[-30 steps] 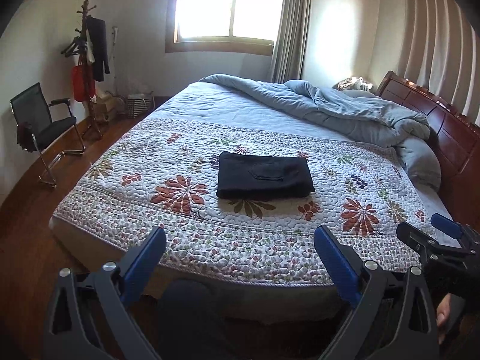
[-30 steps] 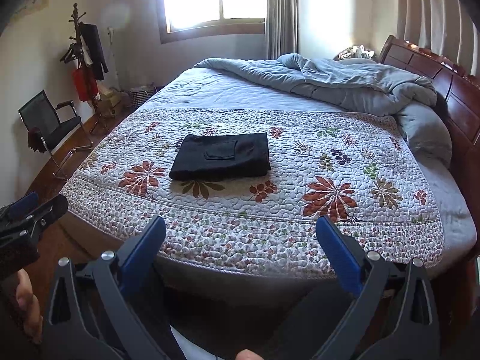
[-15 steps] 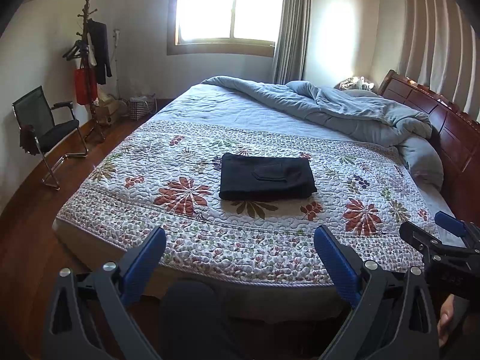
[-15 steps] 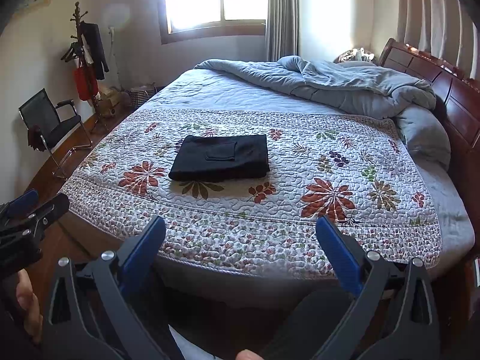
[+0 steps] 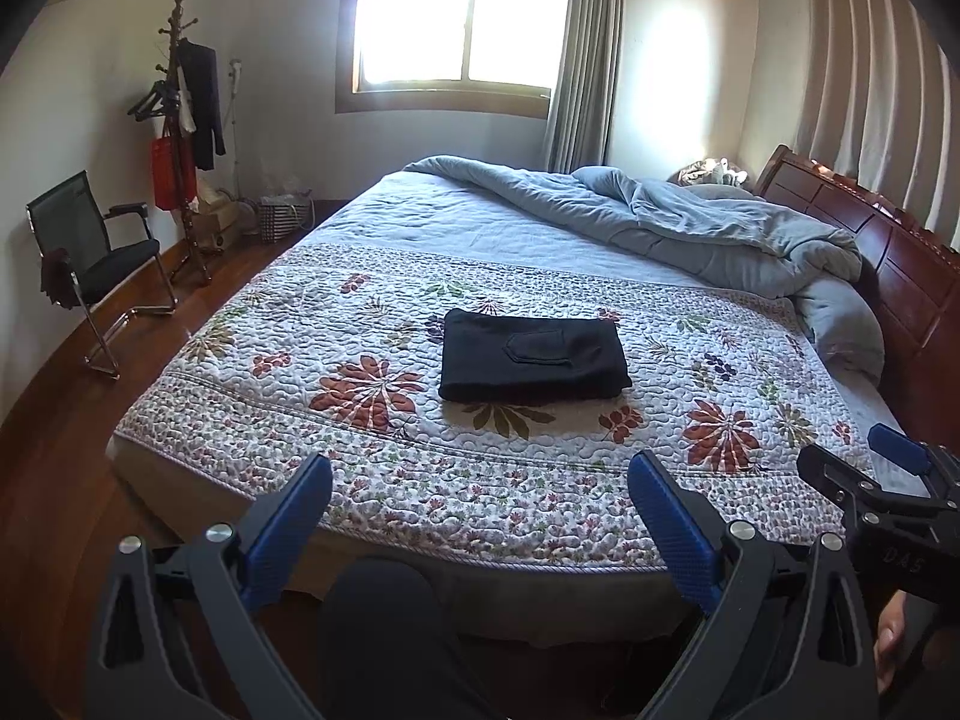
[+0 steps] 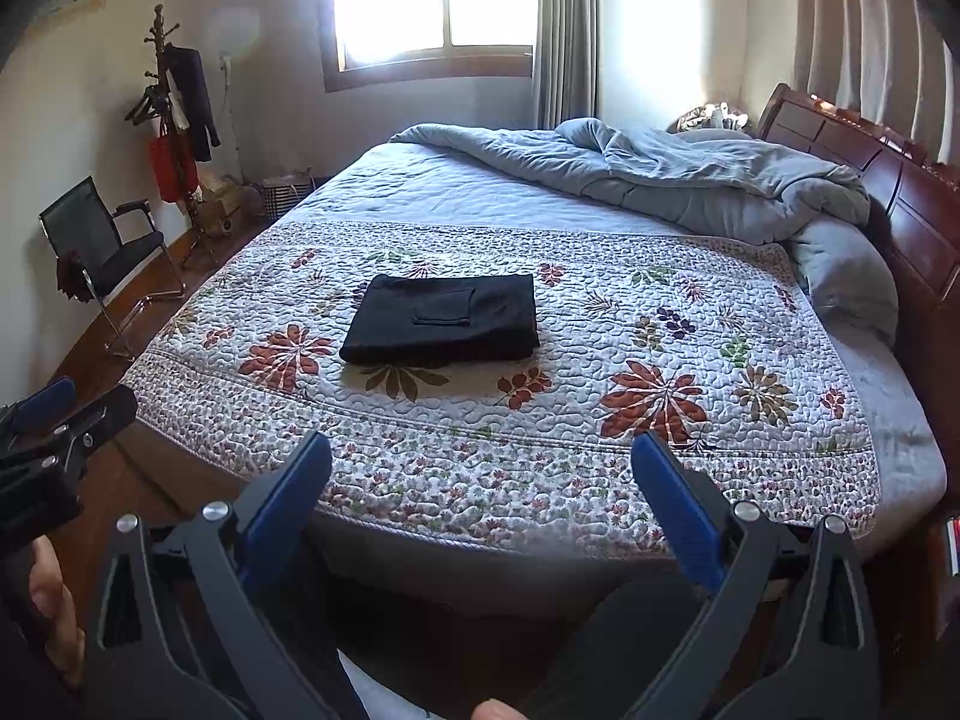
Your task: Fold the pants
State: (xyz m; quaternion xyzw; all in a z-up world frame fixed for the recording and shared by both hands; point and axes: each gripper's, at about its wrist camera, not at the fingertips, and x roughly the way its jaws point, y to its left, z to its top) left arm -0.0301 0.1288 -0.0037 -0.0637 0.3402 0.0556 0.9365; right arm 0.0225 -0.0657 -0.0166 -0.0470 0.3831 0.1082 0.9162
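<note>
Left claw (image 5: 480, 501), left wrist view: released, its blue-padded fingers (image 5: 294, 516) spread wide and holding nothing, poised off the near edge of the bed (image 5: 540, 576). The right claw (image 5: 864, 468) enters this view at the far right, side-on, with part of a hand (image 5: 894, 642) beneath it.

Right claw (image 6: 480, 483), right wrist view: likewise released and empty, fingers (image 6: 678, 504) wide apart, also short of the bed's near edge. The left claw (image 6: 66, 414) shows at the left border above a hand (image 6: 51, 606).

Black pants (image 5: 531, 354) (image 6: 444, 327): folded into a compact, flat rectangle with squared edges, a pocket flap facing upward. The bundle lies on the floral quilt (image 5: 372, 444) (image 6: 600, 420), in its middle and toward its left half, well apart from both claws.

Bed surroundings: a rumpled grey-blue duvet (image 5: 690, 222) (image 6: 660, 174) is heaped along the far right side against the dark wooden headboard (image 5: 888, 252) (image 6: 900, 192).

Room: a black mesh chair (image 5: 90, 264) (image 6: 102, 246) stands on the wood floor at left; beyond it a coat stand (image 5: 180, 138) (image 6: 171, 114) carries dark garments and a red bag. A small basket (image 5: 282, 219) sits by the far wall; its contents cannot be made out. A bright window (image 5: 462, 18) (image 6: 432, 0) with a grey curtain (image 5: 579, 54) fills the far wall.
</note>
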